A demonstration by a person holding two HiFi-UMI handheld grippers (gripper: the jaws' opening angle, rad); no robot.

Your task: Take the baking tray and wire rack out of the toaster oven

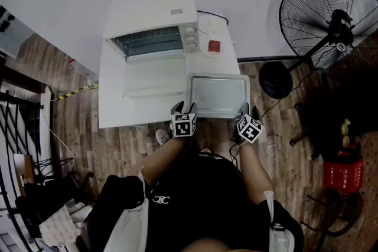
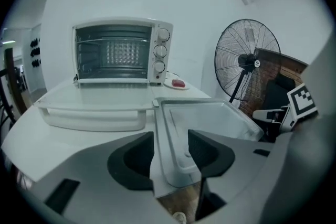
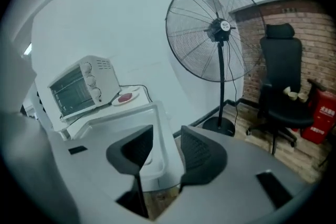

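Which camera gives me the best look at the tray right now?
Head view: almost the whole tray shows from above, empty. The left gripper view shows its near corner and most of its inside. The right gripper view shows only one end, foreshortened.

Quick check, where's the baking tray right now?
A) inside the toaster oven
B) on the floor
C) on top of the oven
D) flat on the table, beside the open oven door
D: the baking tray lies flat on the table, right of the lowered oven door and outside the toaster oven.
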